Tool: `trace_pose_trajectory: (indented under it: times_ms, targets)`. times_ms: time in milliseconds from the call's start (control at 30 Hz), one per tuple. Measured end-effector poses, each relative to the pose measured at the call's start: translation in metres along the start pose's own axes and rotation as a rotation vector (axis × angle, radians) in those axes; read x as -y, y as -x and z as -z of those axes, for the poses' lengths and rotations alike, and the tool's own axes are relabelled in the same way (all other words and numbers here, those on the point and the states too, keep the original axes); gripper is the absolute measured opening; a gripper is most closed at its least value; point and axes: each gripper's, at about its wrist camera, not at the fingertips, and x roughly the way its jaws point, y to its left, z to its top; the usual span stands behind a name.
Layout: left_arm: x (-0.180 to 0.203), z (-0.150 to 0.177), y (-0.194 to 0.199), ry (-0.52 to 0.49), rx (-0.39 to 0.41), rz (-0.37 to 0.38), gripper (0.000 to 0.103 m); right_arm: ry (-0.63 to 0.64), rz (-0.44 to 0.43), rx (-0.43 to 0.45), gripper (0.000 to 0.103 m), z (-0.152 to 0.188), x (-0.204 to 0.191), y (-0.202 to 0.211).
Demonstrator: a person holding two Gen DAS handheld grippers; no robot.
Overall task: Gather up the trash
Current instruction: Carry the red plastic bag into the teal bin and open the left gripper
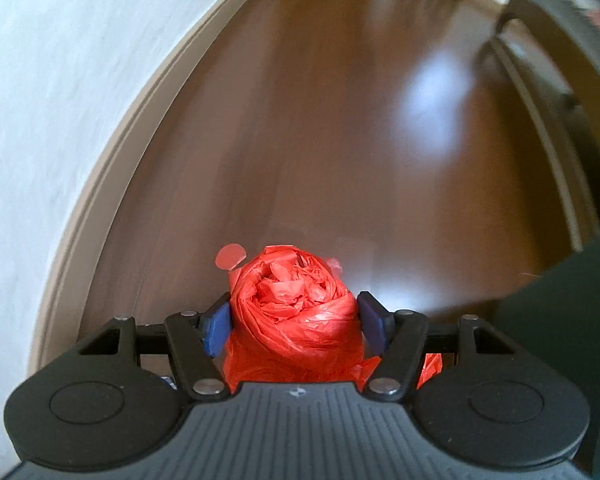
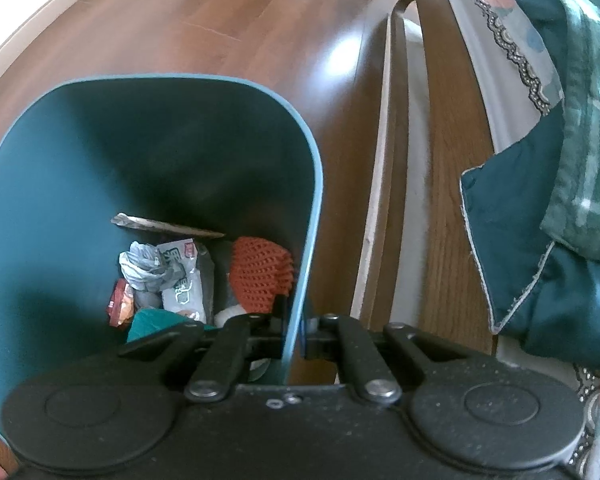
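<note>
Right wrist view first, and the biggest thing in it is the teal waste bin (image 2: 100,168), standing on the brown wooden floor (image 2: 228,24) with its mouth open toward me. My right gripper (image 2: 294,340) has its jaws pinched down narrow on the bin's right wall, one finger inside, one outside, so I've got the bin steadied by its rim. To the right runs a pale wooden bed frame (image 2: 432,184), and a dark green patterned blanket (image 2: 572,160) spills over it at the far right.

Down in the bottom of the bin, trash is already in: an orange knitted mesh piece (image 2: 260,272) against the right wall, a white printed snack wrapper (image 2: 180,276) beside it, crumpled grey paper (image 2: 140,264) to its left, a small red wrapper (image 2: 120,304) at the near left, and a thin brown strip (image 2: 164,226) lying across the far side. So a fair share of the collecting looks done.

Over on the left wrist view, a white wall (image 1: 60,100) curves along the left and the same floor stretches far ahead, blurred. My left gripper (image 1: 294,320) has its jaws fairly wide, blue pads (image 1: 218,328) pressed on either side of a roll of red plastic bags (image 1: 296,304). The roll is clear of the floor, carried in my jaws.

What's left, as I judge it: the bin has no liner that I can see, and this red roll is not in or on the bin yet.
</note>
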Motion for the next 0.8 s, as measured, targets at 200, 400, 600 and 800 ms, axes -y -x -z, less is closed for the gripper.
trace_pose_trajectory:
  times_ms: [200, 400, 600, 800]
  targets:
    - [0.033, -0.007, 0.092, -0.100, 0.100, 0.097, 0.065, 0.007, -0.020, 0.017, 0.005, 0.000, 0.006, 0.002]
    - [0.091, 0.002, 0.142, -0.218, 0.150, 0.217, 0.065, 0.026, -0.017, 0.023, 0.005, -0.001, 0.006, 0.003]
    - [0.156, 0.017, 0.132, -0.369, 0.098, 0.306, 0.065, 0.033, -0.026, 0.024, 0.006, -0.001, 0.003, 0.006]
    - [0.205, 0.025, 0.090, -0.461, 0.033, 0.285, 0.065, 0.028, -0.034, 0.032, 0.007, 0.001, 0.005, 0.008]
